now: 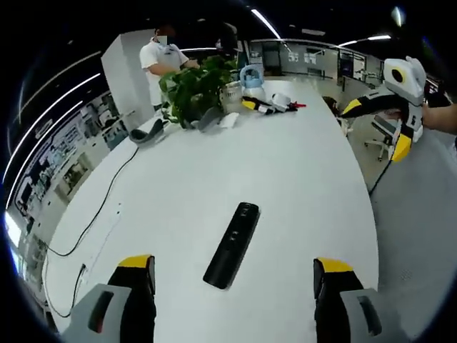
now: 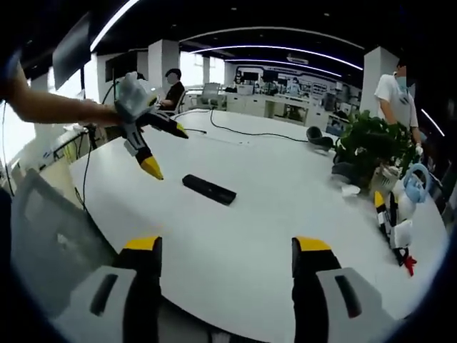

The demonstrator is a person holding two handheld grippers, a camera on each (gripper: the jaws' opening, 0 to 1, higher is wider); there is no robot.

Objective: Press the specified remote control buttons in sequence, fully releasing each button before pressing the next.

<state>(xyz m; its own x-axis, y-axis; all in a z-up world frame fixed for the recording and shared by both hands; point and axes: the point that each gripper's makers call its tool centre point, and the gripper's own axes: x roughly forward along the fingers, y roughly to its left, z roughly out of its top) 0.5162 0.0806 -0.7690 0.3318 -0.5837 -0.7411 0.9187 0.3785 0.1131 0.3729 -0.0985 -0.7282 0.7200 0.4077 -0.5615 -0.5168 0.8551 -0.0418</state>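
A long black remote control (image 1: 232, 245) lies flat on the white table (image 1: 285, 179), lengthwise between my left gripper's (image 1: 234, 263) wide-apart yellow-tipped jaws; that gripper is open and hovers just short of the remote's near end. My right gripper (image 1: 376, 127) is held by a hand off the table's right edge, open and holding nothing. In the right gripper view the remote (image 2: 208, 189) rests mid-table, well ahead of the right gripper (image 2: 227, 244), whose jaws stand apart. The left gripper (image 2: 166, 150) hangs open above the table at the left, held by an arm, beside the remote.
A potted plant (image 1: 196, 86) stands at the table's far end with spare grippers (image 1: 268, 105), a blue jug (image 1: 251, 75) and a headset (image 1: 148, 133) around it. A black cable (image 1: 93, 221) trails along the left edge. A person (image 1: 163, 61) stands behind the plant. A chair (image 2: 50, 236) sits near the table edge.
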